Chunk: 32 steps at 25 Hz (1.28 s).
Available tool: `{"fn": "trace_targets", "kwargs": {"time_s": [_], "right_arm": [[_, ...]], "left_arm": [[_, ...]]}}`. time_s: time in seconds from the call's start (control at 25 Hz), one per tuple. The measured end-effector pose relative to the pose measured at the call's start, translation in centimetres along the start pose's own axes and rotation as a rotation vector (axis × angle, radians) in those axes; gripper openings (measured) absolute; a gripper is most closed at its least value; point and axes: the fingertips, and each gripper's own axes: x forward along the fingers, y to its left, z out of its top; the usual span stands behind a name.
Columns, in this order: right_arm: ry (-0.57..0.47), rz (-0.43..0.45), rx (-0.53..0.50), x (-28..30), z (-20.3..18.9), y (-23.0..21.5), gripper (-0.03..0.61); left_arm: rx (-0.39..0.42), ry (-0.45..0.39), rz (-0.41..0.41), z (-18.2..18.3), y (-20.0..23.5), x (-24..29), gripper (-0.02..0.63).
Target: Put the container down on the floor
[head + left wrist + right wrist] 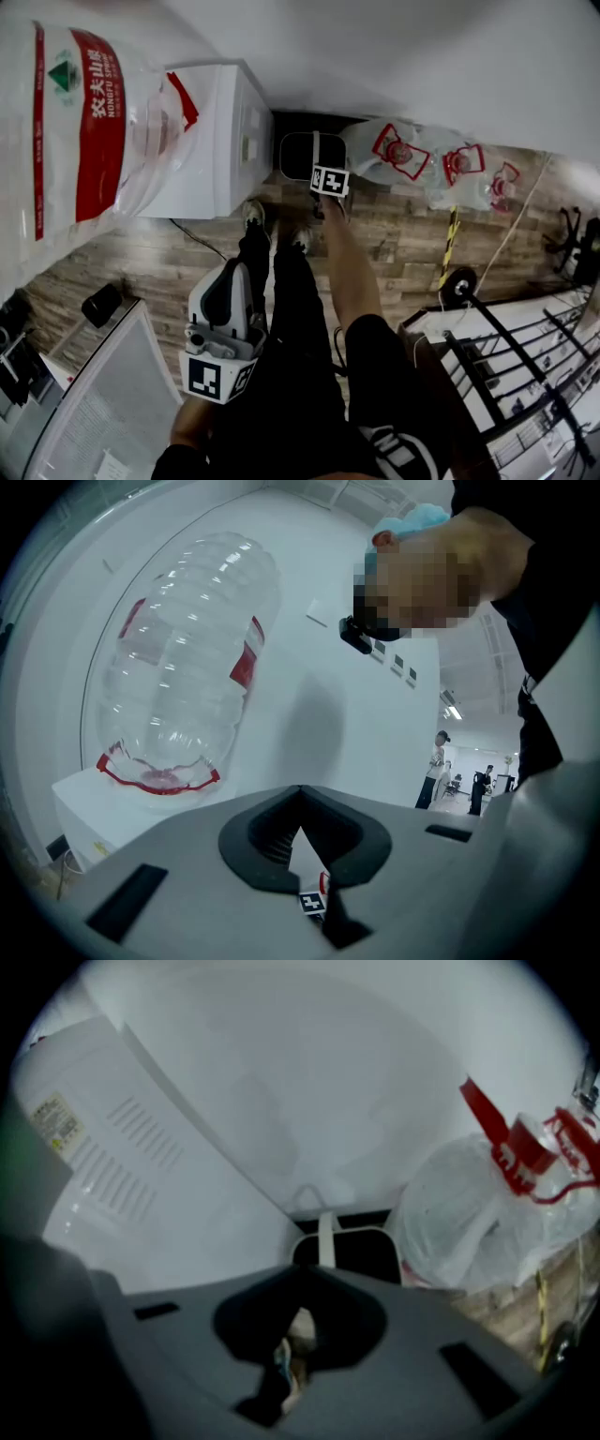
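The container (298,155) is a small black bin with a white rim and a white handle strap. It stands on the wood floor against the wall, beside a white water dispenser (220,141). My right gripper (328,183) hangs above it, pointing steeply down, shut and empty. In the right gripper view the container (361,1251) lies beyond the right gripper (298,1321), apart from its jaws. My left gripper (232,277) is lower left in the head view, held about level. In its own view the left gripper (300,832) has its jaws together with nothing in them.
A large clear water bottle (84,122) sits upside down on the dispenser. Empty bottles (403,150) lie on the floor right of the container. A black metal rack (525,356) stands at lower right and a grey table corner (103,403) at lower left. My legs stand between them.
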Motion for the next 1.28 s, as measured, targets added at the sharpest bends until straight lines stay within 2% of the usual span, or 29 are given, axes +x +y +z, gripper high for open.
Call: {"fn": "trace_targets", "kwargs": {"time_s": [0.2,0.52,0.68,0.84,1.04,1.28], "right_arm": [[-0.013,0.028,-0.007,-5.8,-0.6,2.6,0.032],[-0.095,0.046,-0.007,-16.2,1.2,7.2,0.032],[-0.206,0.084,-0.011,-23.0,3.6,10.7,0.032],[-0.313,0.087,-0.068,-30.5,5.5,14.5,0.032],[-0.431,0.09,-0.102,-38.1,7.6,18.4,0.032],[-0.576,0.141,-0.096,-45.8,8.6,21.9,0.032]], "left_arm": [[0.018,0.015,-0.026,2.1,-0.8,-1.6,0.028],[0.058,0.063,-0.152,5.2,-1.4,-2.9,0.028],[0.067,0.055,-0.219,7.0,-1.1,-3.5,0.028],[0.077,0.033,-0.26,8.6,-0.7,-4.4,0.028],[0.084,0.013,-0.279,10.5,0.3,-4.7,0.028],[0.103,-0.011,-0.275,12.1,1.7,-5.4,0.028]]}}
